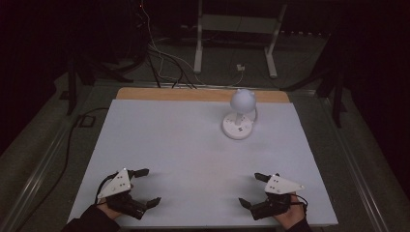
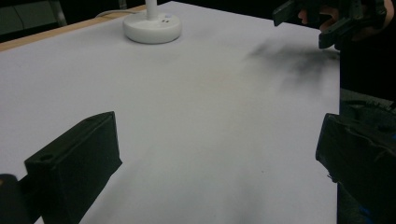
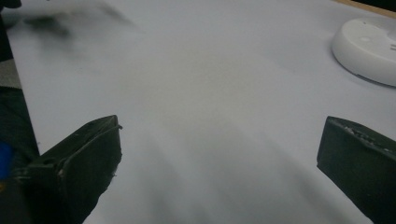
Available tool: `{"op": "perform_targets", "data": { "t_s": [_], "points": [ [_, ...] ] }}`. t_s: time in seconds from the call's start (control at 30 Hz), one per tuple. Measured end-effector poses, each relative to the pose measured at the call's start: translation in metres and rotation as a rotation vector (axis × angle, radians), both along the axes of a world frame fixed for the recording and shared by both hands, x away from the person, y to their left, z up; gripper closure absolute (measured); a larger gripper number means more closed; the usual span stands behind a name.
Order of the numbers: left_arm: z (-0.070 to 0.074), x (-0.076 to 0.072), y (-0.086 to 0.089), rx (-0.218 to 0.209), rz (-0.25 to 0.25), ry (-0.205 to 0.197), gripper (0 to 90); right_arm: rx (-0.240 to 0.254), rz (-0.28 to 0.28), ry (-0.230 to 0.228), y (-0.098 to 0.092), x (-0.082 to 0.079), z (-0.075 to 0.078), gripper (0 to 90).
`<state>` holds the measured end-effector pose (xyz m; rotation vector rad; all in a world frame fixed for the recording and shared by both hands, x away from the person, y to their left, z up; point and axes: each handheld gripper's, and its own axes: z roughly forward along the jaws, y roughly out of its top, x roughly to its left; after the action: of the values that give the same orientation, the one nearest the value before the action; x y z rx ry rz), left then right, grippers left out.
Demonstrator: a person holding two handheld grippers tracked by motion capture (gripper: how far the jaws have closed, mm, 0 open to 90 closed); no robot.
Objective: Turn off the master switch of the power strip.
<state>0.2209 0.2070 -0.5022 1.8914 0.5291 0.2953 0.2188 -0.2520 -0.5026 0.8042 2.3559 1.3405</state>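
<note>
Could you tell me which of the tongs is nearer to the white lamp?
Right. The right tongs sit almost straight in front of the lamp, at the near edge; the left tongs are off to its left, farther away.

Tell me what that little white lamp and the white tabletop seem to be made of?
The lamp looks like smooth moulded plastic: its round base has a soft, even sheen and rounded edges. Its globe head could be frosted plastic or glass; hard to tell. The tabletop seems a matte white sheet laid over a wooden board, whose tan edge shows at the far side.
</note>
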Motion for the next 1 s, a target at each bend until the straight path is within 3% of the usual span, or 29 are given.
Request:
{"op": "perform_targets", "data": {
  "t_s": [0.2,0.33,0.53,1.0],
  "points": [
    [0.000,0.000,0.000,-0.004,-0.001,0.001,0.4,-0.005,0.014,0.006,0.007,-0.001,0.005,0.0],
    [0.000,0.000,0.000,-0.004,0.001,0.002,0.3,0.031,0.005,0.004,0.007,0.000,0.010,0.0],
    [0.000,0.000,0.000,-0.004,0.002,0.004,0.3,0.044,-0.002,0.016,0.006,-0.001,0.016,0.0],
    [0.000,0.000,0.000,-0.005,0.004,0.001,0.4,0.054,-0.006,-0.037,0.010,0.010,0.043,0.0]
  ]
}}
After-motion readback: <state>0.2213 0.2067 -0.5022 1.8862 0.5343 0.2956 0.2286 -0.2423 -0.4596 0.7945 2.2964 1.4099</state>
